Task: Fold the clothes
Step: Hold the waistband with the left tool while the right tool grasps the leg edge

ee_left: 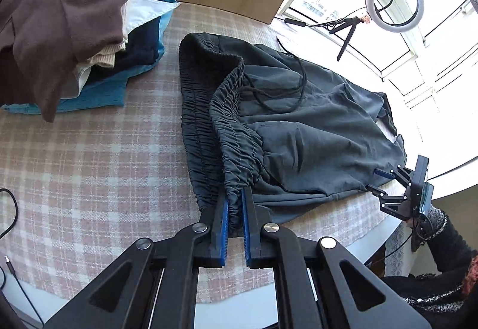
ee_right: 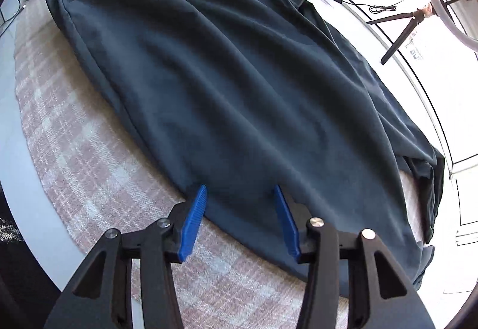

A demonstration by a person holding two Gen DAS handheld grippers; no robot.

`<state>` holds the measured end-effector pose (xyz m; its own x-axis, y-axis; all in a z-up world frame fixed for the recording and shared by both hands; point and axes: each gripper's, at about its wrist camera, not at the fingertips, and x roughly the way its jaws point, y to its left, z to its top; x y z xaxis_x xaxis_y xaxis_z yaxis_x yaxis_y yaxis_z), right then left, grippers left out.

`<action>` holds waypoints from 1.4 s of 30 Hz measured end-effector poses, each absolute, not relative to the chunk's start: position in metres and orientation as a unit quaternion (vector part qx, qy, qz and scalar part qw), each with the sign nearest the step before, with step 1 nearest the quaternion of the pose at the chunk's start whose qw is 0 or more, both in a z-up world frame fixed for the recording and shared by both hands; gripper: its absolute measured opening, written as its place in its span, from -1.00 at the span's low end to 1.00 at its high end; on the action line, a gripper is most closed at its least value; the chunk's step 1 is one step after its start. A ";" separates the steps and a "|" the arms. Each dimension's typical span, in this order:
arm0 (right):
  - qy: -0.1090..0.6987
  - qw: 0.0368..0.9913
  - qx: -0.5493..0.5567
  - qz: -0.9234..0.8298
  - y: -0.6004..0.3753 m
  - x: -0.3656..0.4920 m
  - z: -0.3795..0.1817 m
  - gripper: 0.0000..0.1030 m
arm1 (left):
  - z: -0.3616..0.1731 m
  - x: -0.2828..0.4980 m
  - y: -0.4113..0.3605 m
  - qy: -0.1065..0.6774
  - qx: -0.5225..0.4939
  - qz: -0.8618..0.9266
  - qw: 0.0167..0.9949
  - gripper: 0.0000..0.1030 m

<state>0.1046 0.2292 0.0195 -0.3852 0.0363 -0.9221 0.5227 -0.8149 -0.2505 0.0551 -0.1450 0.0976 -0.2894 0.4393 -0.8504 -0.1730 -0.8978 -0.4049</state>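
Left wrist view: the left gripper (ee_left: 236,206) is closed on the gathered elastic waistband (ee_left: 236,125) of the dark grey trousers (ee_left: 313,131), which lie spread across the checked cloth of the table (ee_left: 89,164), beside a pile of folded clothes (ee_left: 89,30). Right wrist view: the right gripper (ee_right: 240,191) stands partly open with its blue pads (ee_right: 194,218) over the trouser edge, pressing on nothing.
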 end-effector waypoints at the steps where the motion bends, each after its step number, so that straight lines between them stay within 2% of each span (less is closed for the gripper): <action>1: 0.248 0.162 0.540 -0.788 0.231 0.102 0.020 -0.47 | 0.097 0.055 -0.143 -0.117 -0.565 0.793 0.193 -0.87; 3: 0.221 0.178 0.552 -0.784 0.234 0.097 0.020 -0.89 | 0.097 0.052 -0.141 -0.116 -0.567 0.792 0.192 -0.87; 10: 0.172 0.205 0.561 -0.783 0.251 0.100 0.041 -0.96 | 0.104 0.054 -0.135 -0.095 -0.564 0.797 0.193 -0.87; 14: 0.174 0.218 0.544 -0.791 0.250 0.110 0.058 -0.95 | 0.104 0.058 -0.135 -0.097 -0.566 0.795 0.195 -0.87; 16: 0.181 0.237 0.539 -0.788 0.241 0.114 0.058 -0.68 | 0.102 0.057 -0.138 -0.100 -0.568 0.794 0.192 -0.87; 17: 0.187 0.248 0.540 -0.782 0.234 0.116 0.056 -0.21 | 0.101 0.057 -0.138 -0.101 -0.570 0.793 0.190 -0.87; 18: 0.193 0.258 0.541 -0.777 0.228 0.119 0.053 0.03 | 0.101 0.056 -0.138 -0.102 -0.570 0.793 0.190 -0.87; 22: 0.243 0.272 0.532 -0.764 0.199 0.121 0.033 0.02 | 0.102 0.054 -0.135 -0.097 -0.569 0.794 0.188 -0.87; 25: 0.246 0.275 0.536 -0.759 0.190 0.114 0.023 0.01 | 0.104 0.054 -0.133 -0.096 -0.568 0.796 0.188 -0.87; 28: 0.220 0.277 0.553 -0.754 0.192 0.104 0.024 -0.13 | 0.104 0.054 -0.133 -0.095 -0.567 0.797 0.186 -0.87; 30: 0.219 0.270 0.556 -0.755 0.195 0.098 0.027 -0.91 | 0.103 0.056 -0.132 -0.091 -0.567 0.798 0.185 -0.87; 34: 0.198 0.267 0.548 -0.768 0.204 0.095 0.047 -0.95 | 0.106 0.066 -0.130 -0.077 -0.563 0.803 0.180 -0.87; 39: 0.144 0.344 0.575 -0.728 0.207 0.137 0.081 -0.96 | 0.102 0.100 -0.135 -0.073 -0.576 0.793 0.184 -0.86; 42: 0.174 0.336 0.613 -0.693 0.201 0.154 0.063 -0.92 | 0.073 0.112 -0.142 -0.074 -0.625 0.760 0.163 -0.69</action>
